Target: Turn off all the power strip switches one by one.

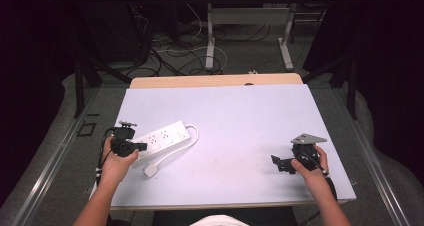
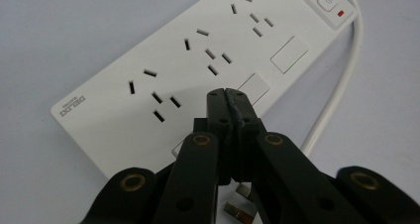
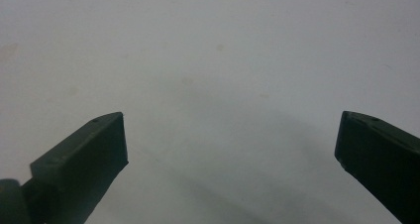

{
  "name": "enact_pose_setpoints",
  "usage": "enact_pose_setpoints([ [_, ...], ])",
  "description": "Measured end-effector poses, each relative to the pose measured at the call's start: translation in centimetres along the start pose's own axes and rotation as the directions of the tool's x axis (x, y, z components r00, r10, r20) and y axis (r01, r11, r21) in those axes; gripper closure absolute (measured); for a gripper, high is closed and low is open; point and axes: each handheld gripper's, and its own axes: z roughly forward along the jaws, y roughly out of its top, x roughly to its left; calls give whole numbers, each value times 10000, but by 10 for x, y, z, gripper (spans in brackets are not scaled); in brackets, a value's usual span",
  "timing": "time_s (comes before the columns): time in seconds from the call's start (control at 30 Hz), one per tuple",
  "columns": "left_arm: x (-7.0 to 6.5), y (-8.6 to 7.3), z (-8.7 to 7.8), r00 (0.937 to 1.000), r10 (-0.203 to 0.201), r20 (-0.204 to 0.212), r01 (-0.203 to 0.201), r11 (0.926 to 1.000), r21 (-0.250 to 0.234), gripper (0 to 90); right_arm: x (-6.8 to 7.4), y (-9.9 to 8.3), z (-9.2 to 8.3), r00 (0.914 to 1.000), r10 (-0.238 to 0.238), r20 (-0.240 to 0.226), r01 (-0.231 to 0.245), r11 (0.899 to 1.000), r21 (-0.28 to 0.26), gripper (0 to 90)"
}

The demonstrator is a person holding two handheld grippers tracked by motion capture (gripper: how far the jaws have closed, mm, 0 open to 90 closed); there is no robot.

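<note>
Up close, power strip (image 2: 198, 60) switch (image 2: 329, 2), plug prongs (image 2: 240, 209)

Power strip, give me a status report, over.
Left gripper shut, empty, over the power strip. Right gripper open, over bare table. Plug lies unplugged beside the strip. Nothing in the way.

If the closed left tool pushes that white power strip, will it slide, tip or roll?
The power strip lies flat and broad, so it probably slides rather than tips or rolls. Its smooth casing may let the left tool skid. The looped cord looks floppy and would likely drag.
</note>
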Motion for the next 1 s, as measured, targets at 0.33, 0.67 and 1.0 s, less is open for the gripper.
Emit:
enact_pose_setpoints([
  [0.33, 7, -11, -4, 9991, -422, -45, 420, 9988, -264, 900, 0, 0, 0, 10000, -73, 27, 73, 10000, 21, 0],
  [0.67, 12, -16, -4, 9981, -609, -124, 605, 9976, -327, 900, 0, 0, 0, 10000, -45, 16, 45, 10000, 23, 0],
  [1.0, 17, -19, 4, 9964, -805, -276, 794, 9961, -375, 900, 0, 0, 0, 10000, -3, 20, 3, 10000, 25, 0],
])
